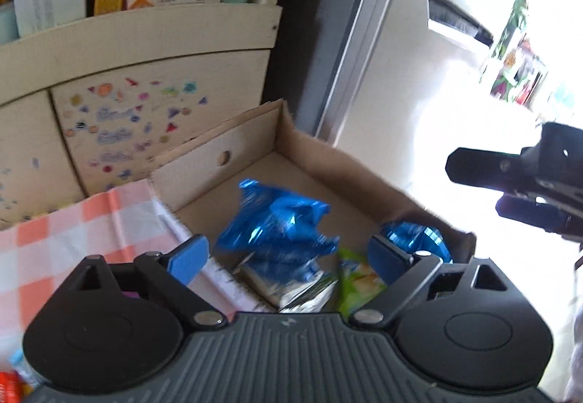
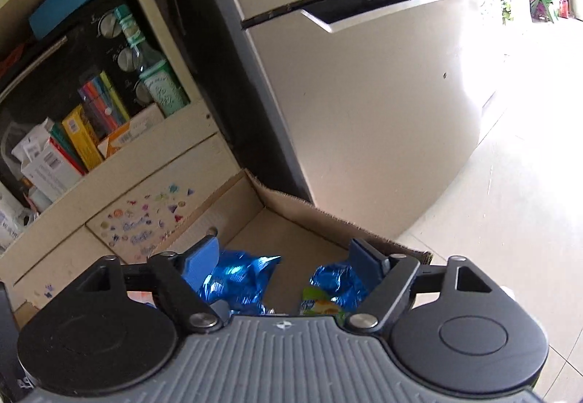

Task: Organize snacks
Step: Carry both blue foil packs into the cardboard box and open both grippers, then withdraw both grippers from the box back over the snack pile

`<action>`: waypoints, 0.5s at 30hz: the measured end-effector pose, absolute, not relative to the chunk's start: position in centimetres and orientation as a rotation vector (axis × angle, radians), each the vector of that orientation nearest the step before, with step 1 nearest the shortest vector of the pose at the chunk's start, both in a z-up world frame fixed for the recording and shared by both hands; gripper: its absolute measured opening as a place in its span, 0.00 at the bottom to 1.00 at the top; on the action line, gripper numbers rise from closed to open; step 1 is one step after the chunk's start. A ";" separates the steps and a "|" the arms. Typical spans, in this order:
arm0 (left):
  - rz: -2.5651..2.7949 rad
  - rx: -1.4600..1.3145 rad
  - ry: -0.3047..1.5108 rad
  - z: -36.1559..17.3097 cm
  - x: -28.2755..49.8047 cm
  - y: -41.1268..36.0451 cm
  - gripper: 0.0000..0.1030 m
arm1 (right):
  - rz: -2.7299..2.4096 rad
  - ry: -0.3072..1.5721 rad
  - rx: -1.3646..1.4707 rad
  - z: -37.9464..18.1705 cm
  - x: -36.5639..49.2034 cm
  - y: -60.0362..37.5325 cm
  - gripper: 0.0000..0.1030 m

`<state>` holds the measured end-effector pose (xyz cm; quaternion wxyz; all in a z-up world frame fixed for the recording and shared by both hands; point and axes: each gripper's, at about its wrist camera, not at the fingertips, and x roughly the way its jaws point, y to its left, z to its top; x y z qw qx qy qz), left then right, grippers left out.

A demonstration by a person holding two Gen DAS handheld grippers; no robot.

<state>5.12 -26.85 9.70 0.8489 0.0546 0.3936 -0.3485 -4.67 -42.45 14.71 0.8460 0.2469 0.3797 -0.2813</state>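
Both tongs hang spread wide and grasp nothing: the left tongs point(image 1: 288, 257) hover just above the cardboard box point(image 1: 218, 162), while the right tongs point(image 2: 288, 259) float over the same box from the fridge side. Inside the box lie the snacks: a crumpled blue foil bag point(image 1: 280, 224) near the middle, a second blue foil bag point(image 1: 415, 235) against the near right wall, and a green packet point(image 1: 355, 275) between them, partly tucked under the first bag. They look dropped in loosely, heaped toward the near end, which leaves the far corner of the box bare, so I judge the sorting to be only partly done. The box sits on the floor, wedged between the stickered cabinet point(image 1: 127, 118) and the fridge point(image 2: 364, 111), probably to keep it steady. A checked cloth point(image 1: 73, 231) lies just left of the box. More packets at the left picture's lower corner are too blurred to name.
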 end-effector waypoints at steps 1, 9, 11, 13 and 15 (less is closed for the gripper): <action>-0.729 0.118 0.834 9.7 5.0 -26.3 0.91 | -0.587 0.811 0.519 14.6 -4.5 -42.3 0.87; -0.661 0.143 0.870 9.8 4.0 -21.1 0.91 | -0.464 0.885 0.460 13.7 -3.0 -39.3 0.87; -0.641 0.153 0.881 9.7 3.7 -19.9 0.91 | -0.426 0.903 0.449 13.4 -2.6 -38.4 0.87; -0.620 0.162 0.891 9.5 3.5 -18.5 0.91 | -0.385 0.922 0.424 13.1 -2.2 -37.3 0.87; -0.602 0.158 0.905 9.4 3.3 -17.0 0.91 | -0.340 0.934 0.400 13.0 -2.0 -36.3 0.88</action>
